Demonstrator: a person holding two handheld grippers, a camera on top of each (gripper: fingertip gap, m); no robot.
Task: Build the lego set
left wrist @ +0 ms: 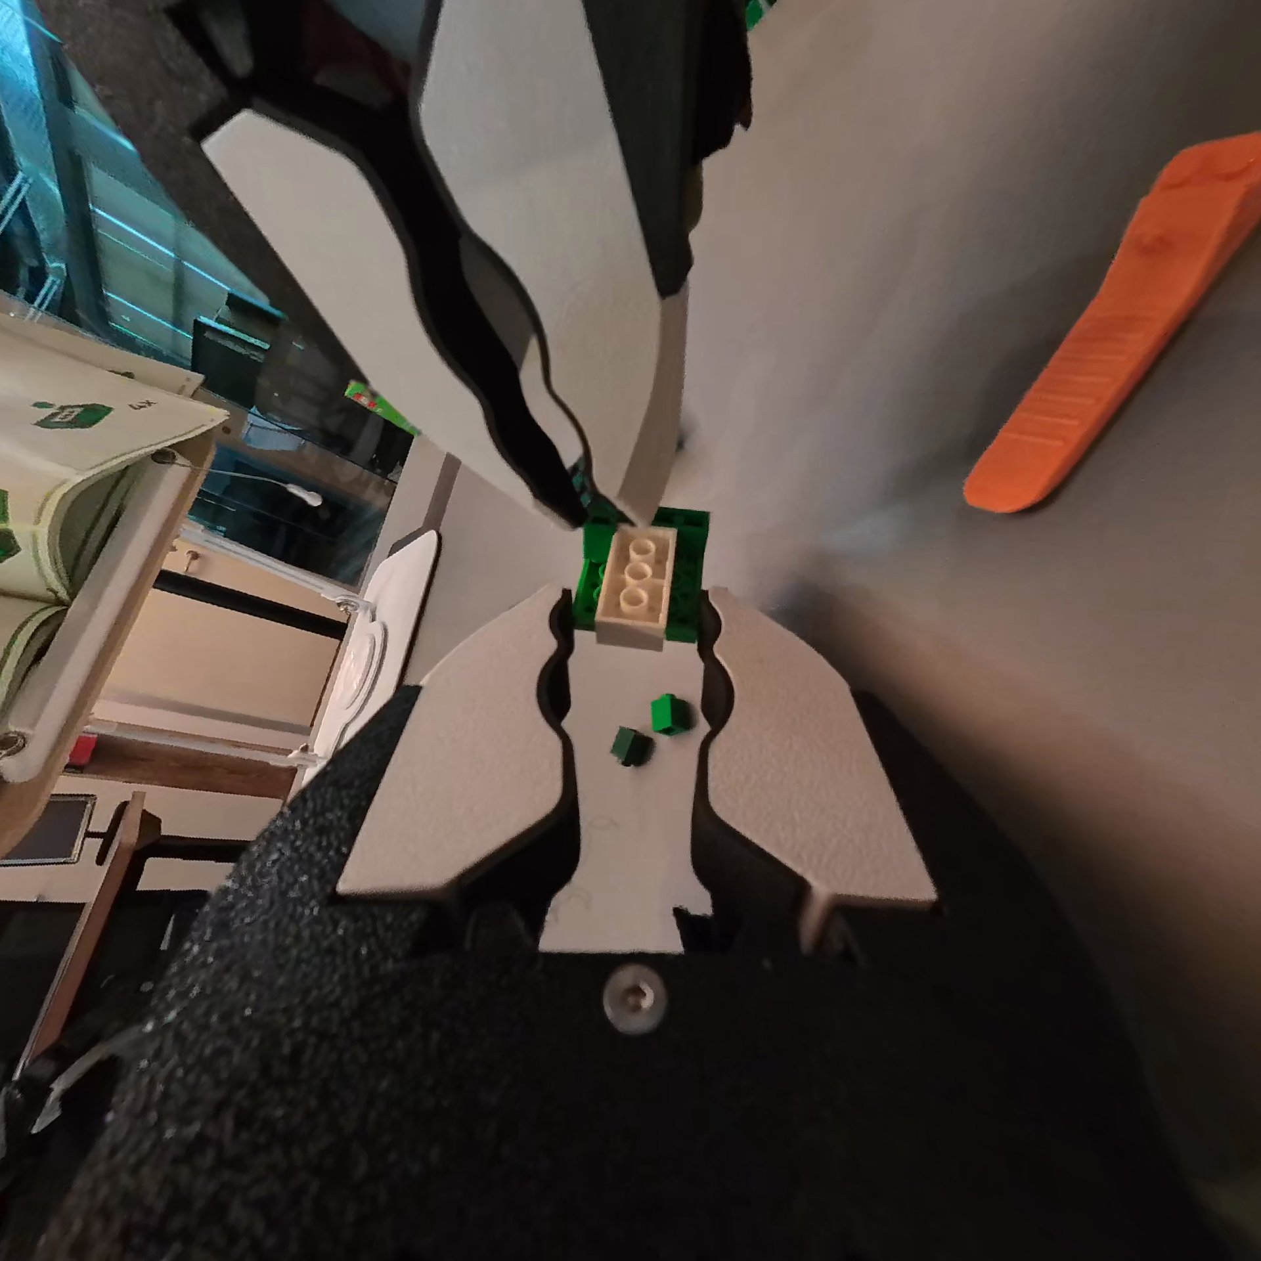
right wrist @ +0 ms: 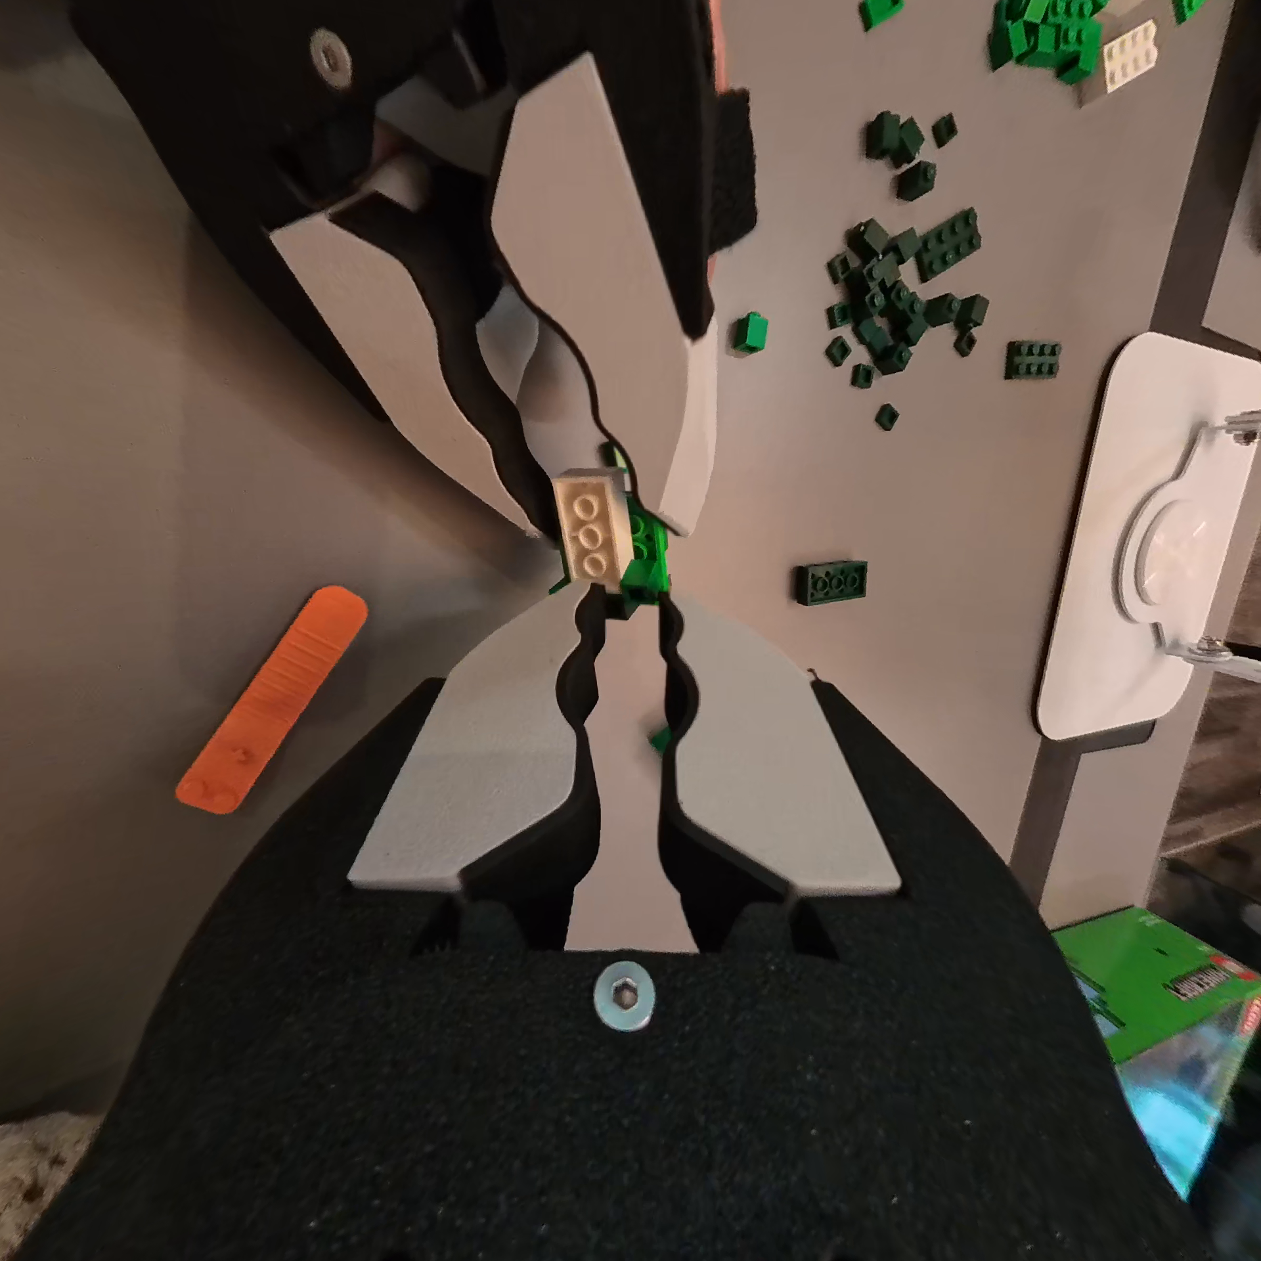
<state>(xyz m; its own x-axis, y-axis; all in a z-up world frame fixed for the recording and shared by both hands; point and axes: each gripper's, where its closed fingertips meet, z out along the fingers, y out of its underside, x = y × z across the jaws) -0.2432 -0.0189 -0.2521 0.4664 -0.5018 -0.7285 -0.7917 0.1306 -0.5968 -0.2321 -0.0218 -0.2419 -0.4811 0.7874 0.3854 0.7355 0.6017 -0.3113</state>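
Observation:
A small green lego assembly (left wrist: 689,587) with a white brick (left wrist: 634,587) on it hangs above the grey table, held between both grippers. My left gripper (left wrist: 638,607) is shut on its two sides. My right gripper (left wrist: 607,522) comes from the opposite side, shut on the assembly's far end. In the right wrist view, my right gripper (right wrist: 624,604) grips the green end of the assembly (right wrist: 645,573). The white brick (right wrist: 590,539) shows three rings, and the left gripper (right wrist: 607,529) flanks it from above.
An orange brick separator (left wrist: 1119,327) (right wrist: 273,696) lies on the table. Two small green pieces (left wrist: 669,713) lie under my left gripper. Dark green loose bricks (right wrist: 887,300), a dark green brick (right wrist: 831,583), a stand's white base (right wrist: 1146,539), a green box (right wrist: 1160,989) and an instruction booklet (left wrist: 68,477) surround the work area. The tips of both grippers are at nearly the same place. The orange brick separator (right wrist: 273,696) is about 10 cm from both grippers' fingertips.

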